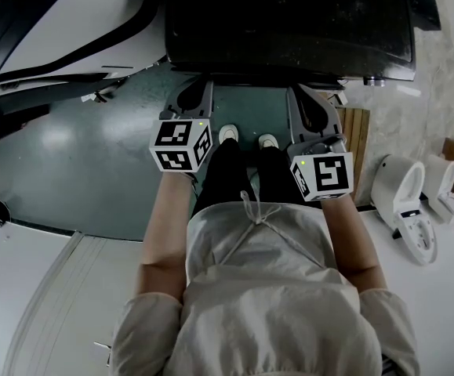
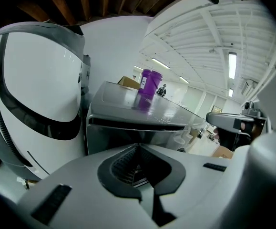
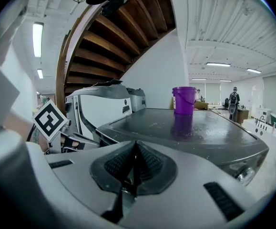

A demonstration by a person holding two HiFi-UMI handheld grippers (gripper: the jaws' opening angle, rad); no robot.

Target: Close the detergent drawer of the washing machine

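Standing right up against the washer, the person holds both grippers out low in front, just short of its front edge. The left gripper has its jaws pressed together with nothing between them, and its own view shows the tips meeting in front of the washer's front face. Same deal with the right gripper: jaws together, nothing in them, aimed across the washer's dark top. Honestly I can't find the drawer anywhere. From the head view the top overhangs and hides the whole front panel, and the left gripper view only gives a dark strip under the lid with no drawer outline I can make out, so whether it's in or out I can't say. A purple bucket sits on the washer's top towards the back; the head view is too dark up there to show it. To the left stands a big white unit with a dark curved band, cut off by the frame edges. The person's shoes peek out between the two grippers.
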